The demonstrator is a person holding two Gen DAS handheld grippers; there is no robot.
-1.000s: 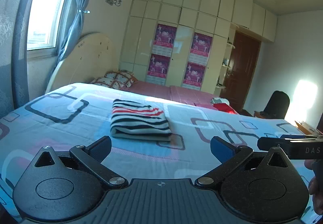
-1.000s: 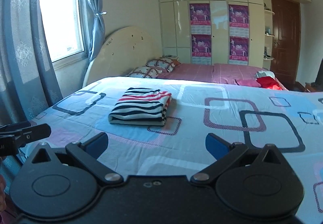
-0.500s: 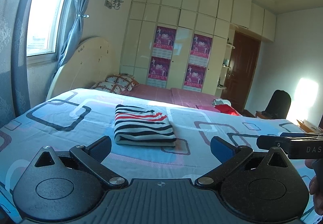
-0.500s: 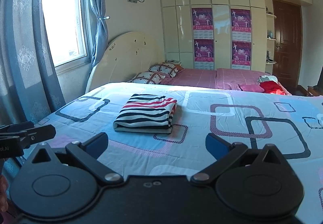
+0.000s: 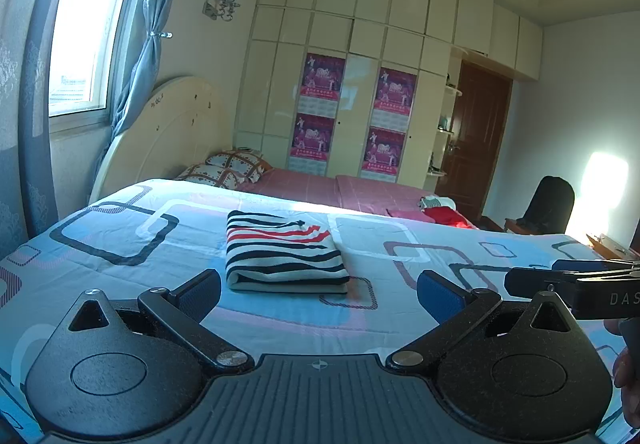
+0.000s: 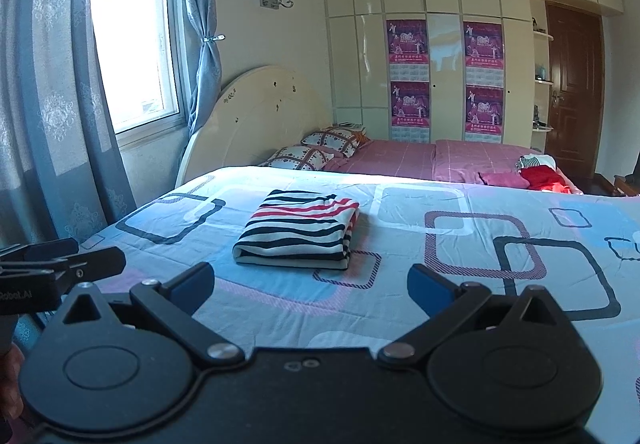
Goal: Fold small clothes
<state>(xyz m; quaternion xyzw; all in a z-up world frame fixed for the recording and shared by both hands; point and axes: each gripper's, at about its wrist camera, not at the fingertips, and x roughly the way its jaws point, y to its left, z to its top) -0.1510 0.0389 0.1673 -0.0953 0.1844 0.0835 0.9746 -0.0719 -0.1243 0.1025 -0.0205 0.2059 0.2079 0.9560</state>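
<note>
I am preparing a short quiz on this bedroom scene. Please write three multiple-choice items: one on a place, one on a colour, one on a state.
1. Where does the shirt lie?
A. on the quilt
B. on a chair
C. on the floor

2. Which stripe colours does it show?
A. green, yellow
B. black, red
C. only blue

3. How are the left tongs and right tongs?
A. both shut
B. both open, empty
C. one holds the shirt

Key: 1 A, it rests folded on the patterned quilt; 2 B, black and red stripes on white; 3 B, the jaws stand apart, short of the shirt.
</note>
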